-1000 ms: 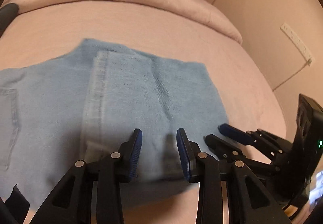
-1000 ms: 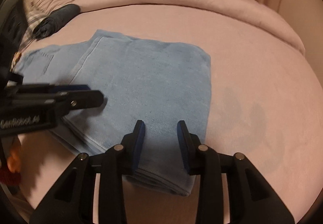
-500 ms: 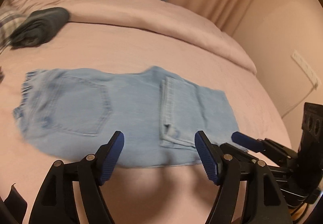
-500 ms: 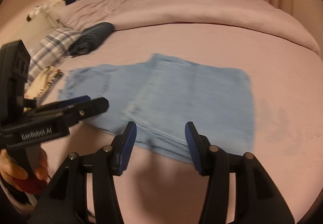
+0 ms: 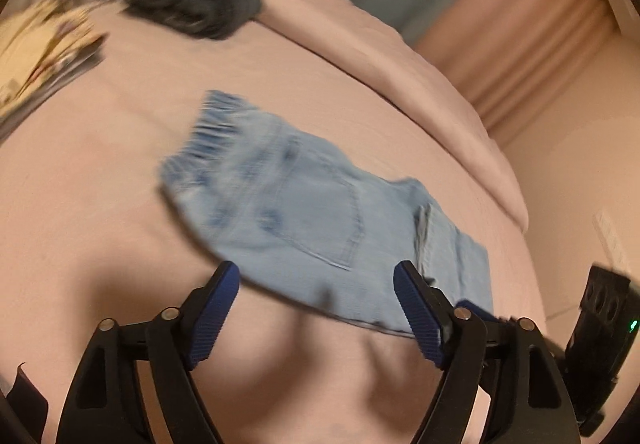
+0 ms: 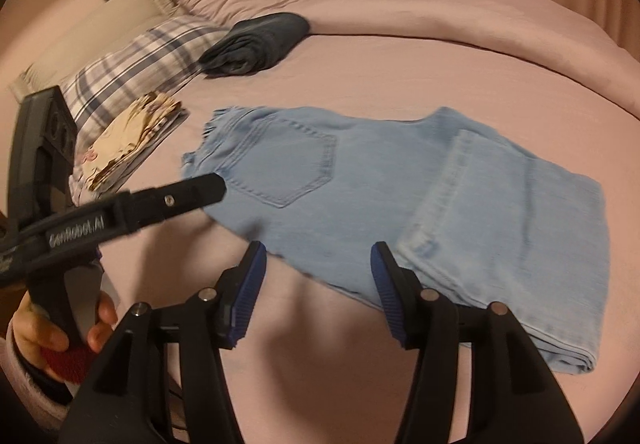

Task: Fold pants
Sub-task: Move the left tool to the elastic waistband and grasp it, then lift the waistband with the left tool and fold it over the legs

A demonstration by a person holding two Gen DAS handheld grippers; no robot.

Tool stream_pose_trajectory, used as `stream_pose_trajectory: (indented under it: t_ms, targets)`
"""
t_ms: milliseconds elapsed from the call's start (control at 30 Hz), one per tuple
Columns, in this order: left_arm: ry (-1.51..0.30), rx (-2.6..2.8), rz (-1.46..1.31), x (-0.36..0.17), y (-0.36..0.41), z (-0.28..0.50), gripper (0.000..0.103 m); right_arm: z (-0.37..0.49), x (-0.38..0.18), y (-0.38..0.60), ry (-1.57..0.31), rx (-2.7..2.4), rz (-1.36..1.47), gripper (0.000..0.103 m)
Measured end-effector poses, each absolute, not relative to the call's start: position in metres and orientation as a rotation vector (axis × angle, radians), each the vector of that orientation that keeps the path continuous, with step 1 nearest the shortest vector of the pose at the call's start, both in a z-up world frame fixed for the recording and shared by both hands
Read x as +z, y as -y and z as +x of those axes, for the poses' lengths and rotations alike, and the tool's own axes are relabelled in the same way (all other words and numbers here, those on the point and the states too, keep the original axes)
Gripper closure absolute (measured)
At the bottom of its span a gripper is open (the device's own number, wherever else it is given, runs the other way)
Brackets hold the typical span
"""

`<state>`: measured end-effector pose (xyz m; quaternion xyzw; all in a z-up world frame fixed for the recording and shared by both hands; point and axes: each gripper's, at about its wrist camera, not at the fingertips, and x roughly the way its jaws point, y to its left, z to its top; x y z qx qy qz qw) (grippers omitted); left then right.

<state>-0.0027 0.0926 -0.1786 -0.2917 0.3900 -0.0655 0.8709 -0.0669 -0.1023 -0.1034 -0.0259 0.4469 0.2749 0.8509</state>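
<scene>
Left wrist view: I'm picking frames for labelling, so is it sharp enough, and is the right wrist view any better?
Left wrist view: jeans and dark folded garment are smeared by motion blur; only the tongs look crisp. Right wrist view: clearer, pocket stitching readable on the jeans, mild blur. Both: warm dim light, fisheye bending, soft tong shadows on the bedsheet.

White lettering, apparently "GenRobot.AI", along the black arm of the left claw (image 6: 200, 188), slightly blurred

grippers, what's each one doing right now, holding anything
left gripper: opening, nothing between the pads.
right gripper: opening, empty, clear of the jeans.
</scene>
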Motion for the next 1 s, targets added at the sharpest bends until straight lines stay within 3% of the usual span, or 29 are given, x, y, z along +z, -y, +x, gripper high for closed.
stream_pose_trajectory:
  t_ms: [167, 233, 300, 1000]
  targets:
    - [-0.799, -0.098, -0.717, -0.188, -0.133, -0.012, 0.019, -0.067, -0.104, 0.093, -0.961, 0.603, -0.048, 0.041]
    - [-0.79, -0.094, -0.746, -0.191, -0.143, -0.013, 0.008, -0.066, -0.103, 0.09, -0.966, 0.611, -0.032, 0.035]
    - [-0.777, -0.099, -0.8, -0.195, -0.153, -0.013, 0.006, -0.065, -0.103, 0.088, -0.971, 0.623, -0.007, 0.022]
    - [-0.828, -0.211, -1.01, -0.228, -0.173, 0.082, 0.001, -0.052, -0.11, 0.074, -1.006, 0.654, 0.035, 0.022]
